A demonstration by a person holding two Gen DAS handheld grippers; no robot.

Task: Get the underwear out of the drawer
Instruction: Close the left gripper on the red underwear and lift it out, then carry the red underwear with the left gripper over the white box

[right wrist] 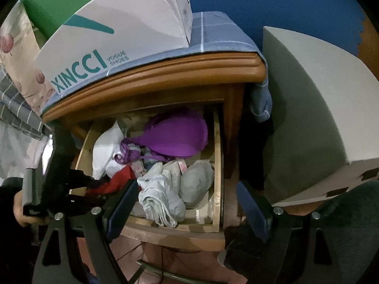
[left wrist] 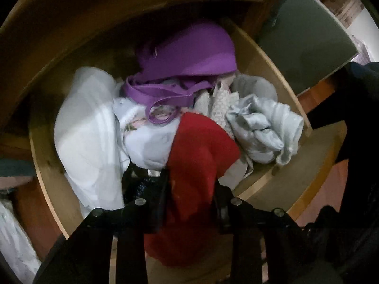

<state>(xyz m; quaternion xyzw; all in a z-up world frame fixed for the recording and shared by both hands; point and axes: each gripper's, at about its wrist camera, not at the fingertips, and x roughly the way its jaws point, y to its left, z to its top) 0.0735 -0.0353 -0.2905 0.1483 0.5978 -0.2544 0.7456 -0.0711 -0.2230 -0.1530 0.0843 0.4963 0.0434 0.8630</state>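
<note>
The wooden drawer (right wrist: 216, 165) stands pulled out of a nightstand and is stuffed with underwear. My left gripper (left wrist: 190, 189) points down into its front left part, shut on a red garment (left wrist: 201, 146) that bunches between the black fingers. From the right wrist view the same gripper (right wrist: 94, 187) shows at the left with the red cloth (right wrist: 118, 179) at its tip. A purple bra (left wrist: 189, 52) lies at the back. My right gripper (right wrist: 187, 210) hovers over the drawer's front edge, its blue pads (right wrist: 123, 206) wide apart and touching nothing.
A white garment (left wrist: 85, 127) fills the drawer's left, a crumpled pale grey one (right wrist: 161, 201) its front right. A XINCCI shoe box (right wrist: 113, 35) sits on the nightstand top (right wrist: 165, 71). A grey-white box (right wrist: 319, 106) stands right of the nightstand. A hand (right wrist: 21, 210) holds the left gripper.
</note>
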